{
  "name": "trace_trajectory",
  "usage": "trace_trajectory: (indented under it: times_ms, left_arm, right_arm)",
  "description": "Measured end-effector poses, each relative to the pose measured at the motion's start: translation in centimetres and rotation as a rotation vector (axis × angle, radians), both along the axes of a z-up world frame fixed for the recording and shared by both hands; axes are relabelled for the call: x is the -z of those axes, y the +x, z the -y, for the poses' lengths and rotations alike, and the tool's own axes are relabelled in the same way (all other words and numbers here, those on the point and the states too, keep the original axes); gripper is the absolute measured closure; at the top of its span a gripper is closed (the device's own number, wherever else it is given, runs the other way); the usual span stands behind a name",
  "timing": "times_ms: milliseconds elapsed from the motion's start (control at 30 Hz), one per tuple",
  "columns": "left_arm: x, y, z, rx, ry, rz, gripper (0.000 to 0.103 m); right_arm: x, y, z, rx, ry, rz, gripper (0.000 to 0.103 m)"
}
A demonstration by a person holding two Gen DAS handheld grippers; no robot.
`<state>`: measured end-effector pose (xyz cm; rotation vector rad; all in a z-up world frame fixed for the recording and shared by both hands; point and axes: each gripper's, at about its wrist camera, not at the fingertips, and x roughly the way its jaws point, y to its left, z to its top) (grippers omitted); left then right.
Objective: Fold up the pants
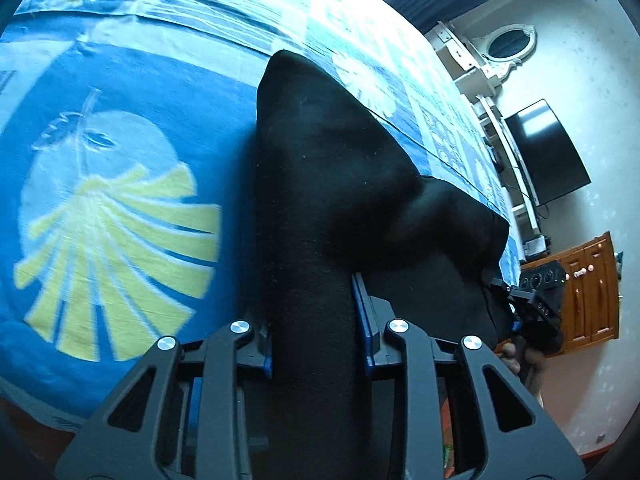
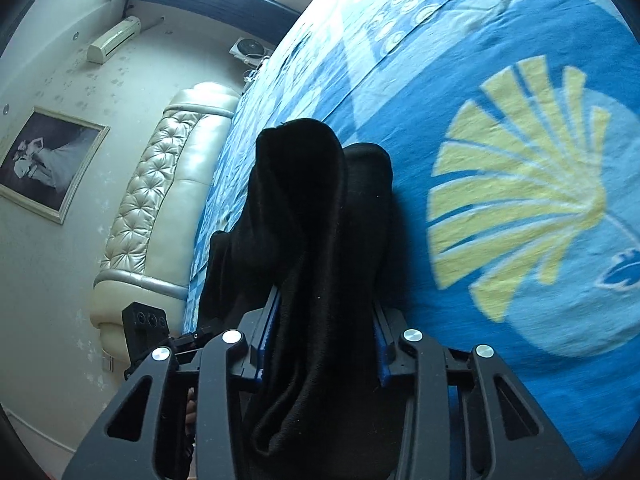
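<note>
The left gripper [image 1: 318, 332] has its fingers [image 1: 365, 320] clamped on a bunch of the black pants [image 1: 332, 168]. The right gripper [image 2: 324, 340] likewise pinches the pants [image 2: 312, 208]. The pants drape over the bed [image 1: 120, 184] near its edge, toward the tufted headboard [image 2: 160, 184].

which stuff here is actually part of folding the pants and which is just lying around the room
Part of the job:
black pants
left gripper, clamped on the pants
right gripper, clamped on the pants
blue bedspread, the folding surface

Just around:
television
wooden cabinet
framed picture
air conditioner
padded headboard
</note>
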<state>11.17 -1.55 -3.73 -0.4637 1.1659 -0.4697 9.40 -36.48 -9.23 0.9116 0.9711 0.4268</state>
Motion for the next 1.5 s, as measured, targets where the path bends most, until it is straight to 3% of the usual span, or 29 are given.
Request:
trace_trajectory:
  times_ms: [300, 400, 700, 1500]
  left_arm:
    - [-0.7, -1.1, -4.8, -0.052, 0.062, 0.01, 0.074]
    - [-0.4, -1.3, -5.8, -0.06, 0.046, 0.003, 0.073]
    - [1.1, -1.4, -6.3, -0.064, -0.014, 0.01, 0.069]
    - [1.1, -1.2, -6.1, -0.074, -0.018, 0.004, 0.063]
  right_arm:
    - [0.7, 1.6, -4.6, -0.066, 0.032, -0.001, 0.064]
    - [1.1, 1.7, -4.8, -0.063, 0.042, -0.006, 0.064]
    - [2.1, 1.2, -4.2, -0.046, 0.083, 0.007, 0.067]
    - [2.2, 1.3, -4.4, -0.042, 0.09, 0.022, 0.067]
